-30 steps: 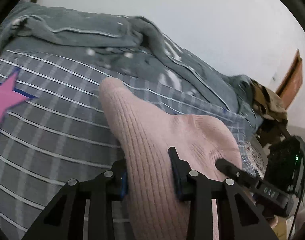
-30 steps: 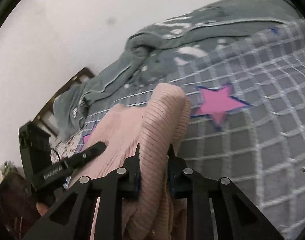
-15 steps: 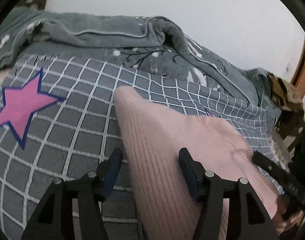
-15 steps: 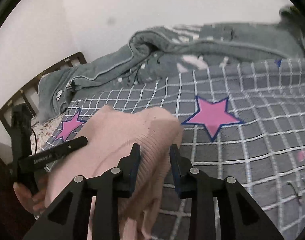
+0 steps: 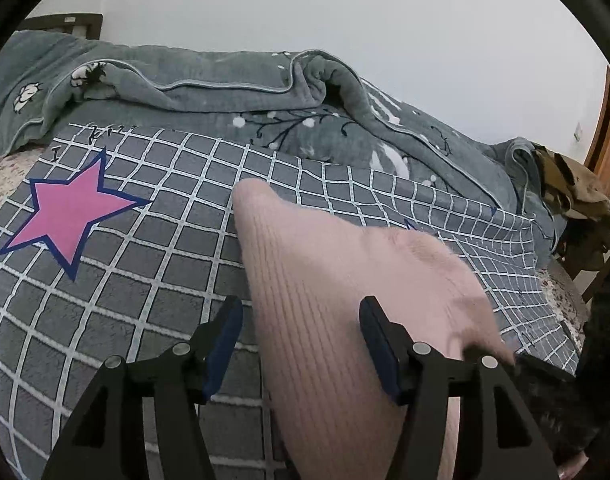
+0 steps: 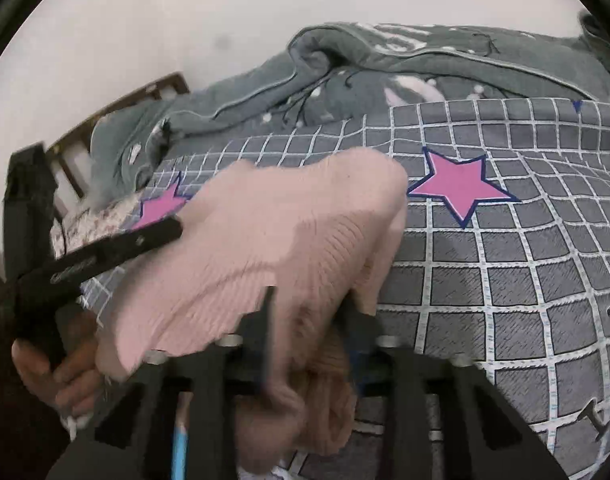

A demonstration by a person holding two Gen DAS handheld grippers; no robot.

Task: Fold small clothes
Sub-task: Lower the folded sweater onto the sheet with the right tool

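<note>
The ribbed pink knit garment [image 5: 345, 288] lies between the left gripper [image 5: 301, 344]'s parted jaws (untouched), while the right gripper [image 6: 309, 320]'s jaws have just closed, pinching its fold beside the pink star [image 6: 461, 188].

light: soft, even, dim | shadows: faint | blur: right view smeared near bottom | edges: fisheye bend, black corners

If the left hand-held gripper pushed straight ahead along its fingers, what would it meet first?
The pink knit garment, most likely. It already lies between the open fingers of the left hand-held gripper and stretches ahead along that line. Beyond its far tip comes the checked bed cover; depth there is unclear.
</note>
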